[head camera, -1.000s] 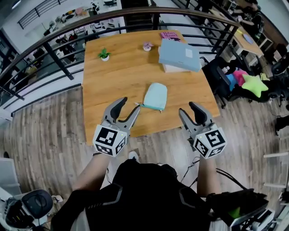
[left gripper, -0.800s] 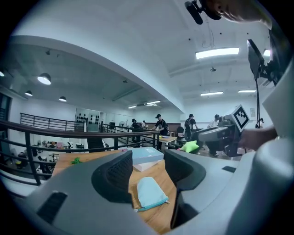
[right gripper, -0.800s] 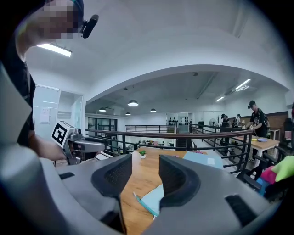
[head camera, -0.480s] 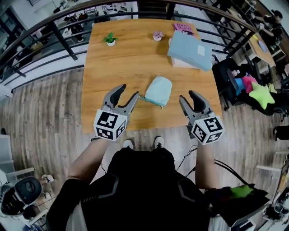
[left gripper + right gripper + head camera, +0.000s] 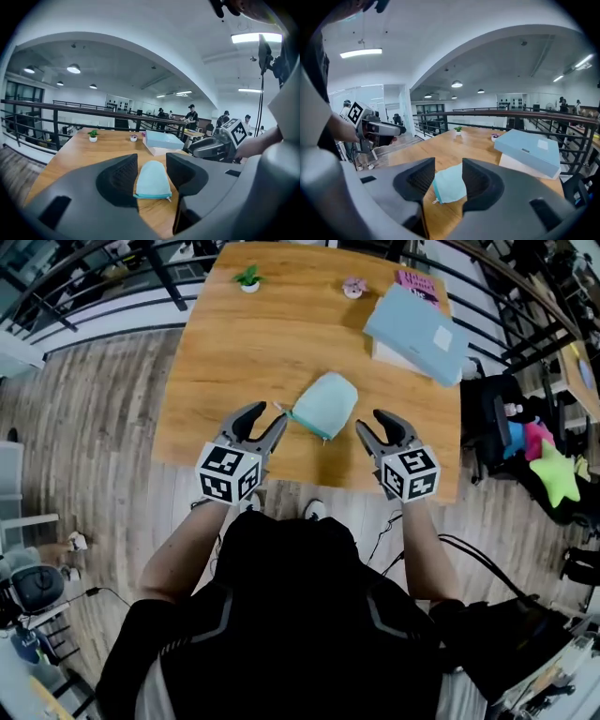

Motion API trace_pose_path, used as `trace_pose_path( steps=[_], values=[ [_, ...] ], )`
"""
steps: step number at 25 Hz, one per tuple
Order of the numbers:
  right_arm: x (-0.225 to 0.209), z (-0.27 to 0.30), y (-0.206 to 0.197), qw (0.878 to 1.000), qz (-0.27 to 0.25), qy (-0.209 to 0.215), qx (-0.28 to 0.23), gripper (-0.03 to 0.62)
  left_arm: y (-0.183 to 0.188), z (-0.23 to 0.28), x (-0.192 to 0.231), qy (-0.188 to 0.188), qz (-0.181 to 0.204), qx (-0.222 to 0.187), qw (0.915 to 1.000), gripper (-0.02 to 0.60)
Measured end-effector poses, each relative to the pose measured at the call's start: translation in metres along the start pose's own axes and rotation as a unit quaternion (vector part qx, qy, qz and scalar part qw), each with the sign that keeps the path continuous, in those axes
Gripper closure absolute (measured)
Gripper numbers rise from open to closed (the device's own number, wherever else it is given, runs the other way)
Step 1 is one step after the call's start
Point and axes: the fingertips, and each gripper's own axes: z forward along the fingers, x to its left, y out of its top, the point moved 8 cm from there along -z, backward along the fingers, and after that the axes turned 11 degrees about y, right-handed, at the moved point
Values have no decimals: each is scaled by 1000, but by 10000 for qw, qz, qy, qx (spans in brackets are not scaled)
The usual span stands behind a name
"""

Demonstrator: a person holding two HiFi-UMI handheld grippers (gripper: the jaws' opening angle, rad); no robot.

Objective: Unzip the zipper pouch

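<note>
- We see the light-blue zipper pouch [image 5: 323, 405] lying flat on the wooden table [image 5: 234, 352], between both grippers.
- Left gripper [image 5: 271, 415]: jaws released, just been closing, nothing between them.
- Right gripper [image 5: 372, 421]: jaws released, unloaded.

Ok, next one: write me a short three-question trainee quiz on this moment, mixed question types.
1. True or false: the right tool is clamped on the pouch.
2. The pouch's zipper edge faces: A) the near table edge, toward the person; B) the far railing; C) the blue box.
3. How many small potted plants stand on the table?
Key: 1 false, its jaws stand apart, clear of the pouch. 2 A. 3 two, one green, one pinkish.
</note>
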Motion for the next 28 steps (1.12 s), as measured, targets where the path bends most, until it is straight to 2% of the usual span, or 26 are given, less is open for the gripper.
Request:
trace_pose_path(
  steps=[3,7,10,16,18,24,28],
  values=[
    [-9,13,-21,9992,0,295,284,402,-18,1,-7,257,-130,103,9995,371],
    [-12,37,-47,9944,-245,693,755,402,-45,3,-13,471,-385,369,9975,368],
    [-8,57,-72,9882,-479,903,1142,433,-64,-5,-16,612,-485,541,9955,370],
    [-5,100,-114,9711,-964,1231,1802,433,-85,-22,-14,873,-699,685,9914,370],
    [-8,105,-127,9654,-1037,1278,2023,476,-87,-27,-16,1055,-643,614,9904,370],
    [-6,125,-143,9586,-1160,1418,2182,445,-91,-41,-8,1255,-624,613,9882,370],
    [-9,129,-144,9602,-1038,1422,2170,503,-98,-42,-9,1240,-659,725,9874,370]
  ],
)
